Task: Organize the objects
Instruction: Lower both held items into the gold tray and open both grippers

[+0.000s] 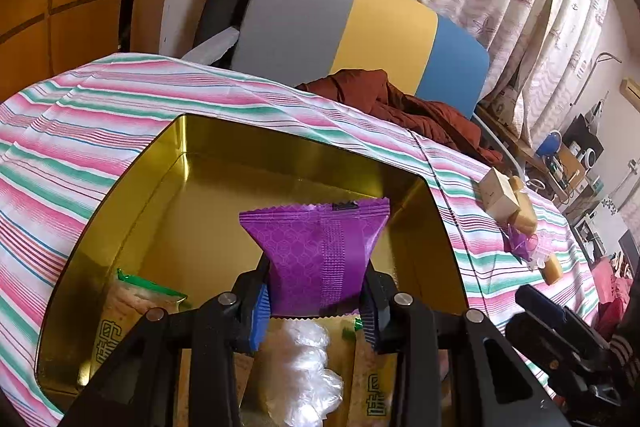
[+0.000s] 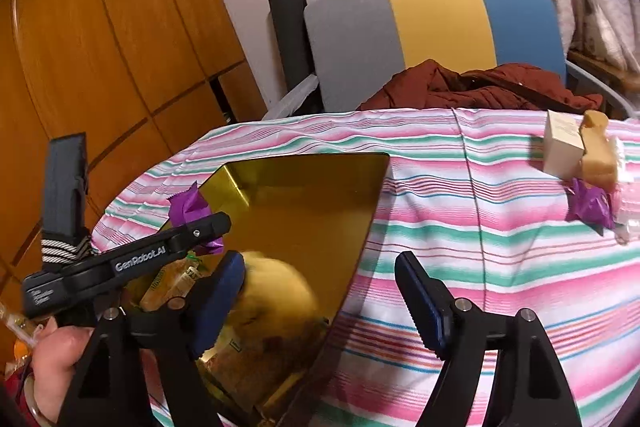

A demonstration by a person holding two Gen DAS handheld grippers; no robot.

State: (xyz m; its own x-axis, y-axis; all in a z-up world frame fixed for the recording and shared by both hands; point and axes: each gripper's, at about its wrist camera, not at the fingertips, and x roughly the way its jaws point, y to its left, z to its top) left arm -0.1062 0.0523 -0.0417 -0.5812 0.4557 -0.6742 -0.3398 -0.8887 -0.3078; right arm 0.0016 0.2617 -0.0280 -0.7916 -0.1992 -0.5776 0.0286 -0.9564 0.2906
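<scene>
The desk [image 1: 100,131] wears a striped cloth, and on it sits a gold tin [image 1: 208,187] without lid. Inside the tin, at the near end, lie snack packs [image 1: 128,311] and a clear bag [image 1: 300,359]; the far part shows bare gold floor. The left claw [image 1: 316,303] hangs over the tin and grips a purple packet [image 1: 316,251]. The right claw [image 2: 320,299] stands wide with nothing between its fingers, above the tin's right edge. Far right on the cloth lie a box [image 2: 562,143] and another purple wrapper [image 2: 590,205].

A purple snack packet [image 1: 320,255], pinched at its waist, hangs over an open gold tin [image 1: 132,211] holding 2 tan green-topped packets [image 1: 132,311] at its near end.
</scene>
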